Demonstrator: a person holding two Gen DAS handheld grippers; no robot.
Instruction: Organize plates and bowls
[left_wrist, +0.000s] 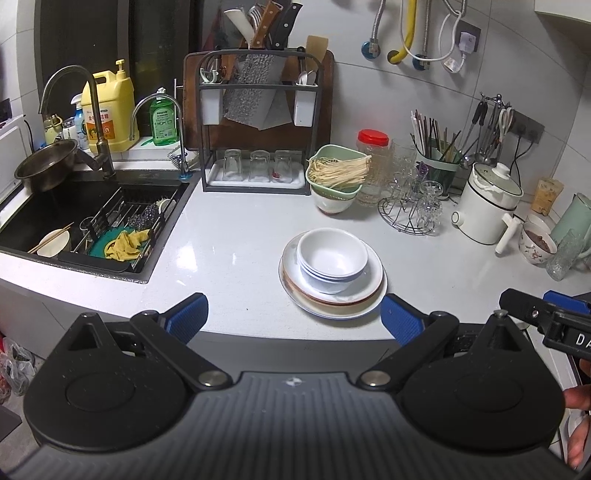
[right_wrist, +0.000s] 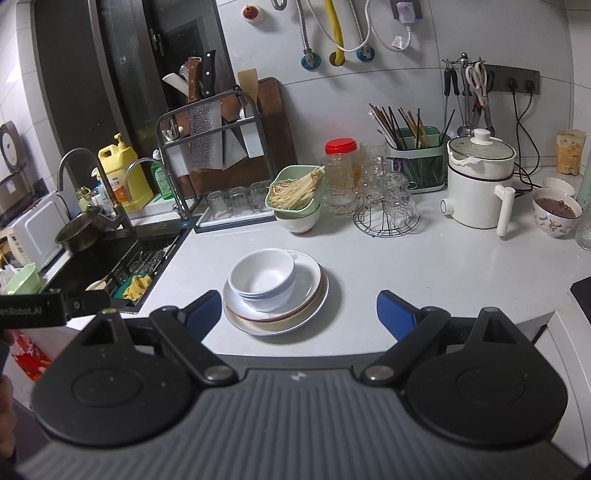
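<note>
Ahead of the open jaws, the bowls (left_wrist: 332, 258) and plates (left_wrist: 332, 302) look like glossy white ceramic, the lower plates cream with a brown rim. The counter (left_wrist: 229, 251) beneath is smooth, speckled and shiny. Far left of the jaws, a crumpled yellow cloth (left_wrist: 127, 242) lies on a metal rack (left_wrist: 122, 214). The pads (left_wrist: 186, 314) are ribbed blue rubber on matt black plastic arms.

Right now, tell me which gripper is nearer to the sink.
Left. The left gripper hovers over the counter edge just right of the sink; the right gripper is farther right, on the other side of the plate stack.
</note>
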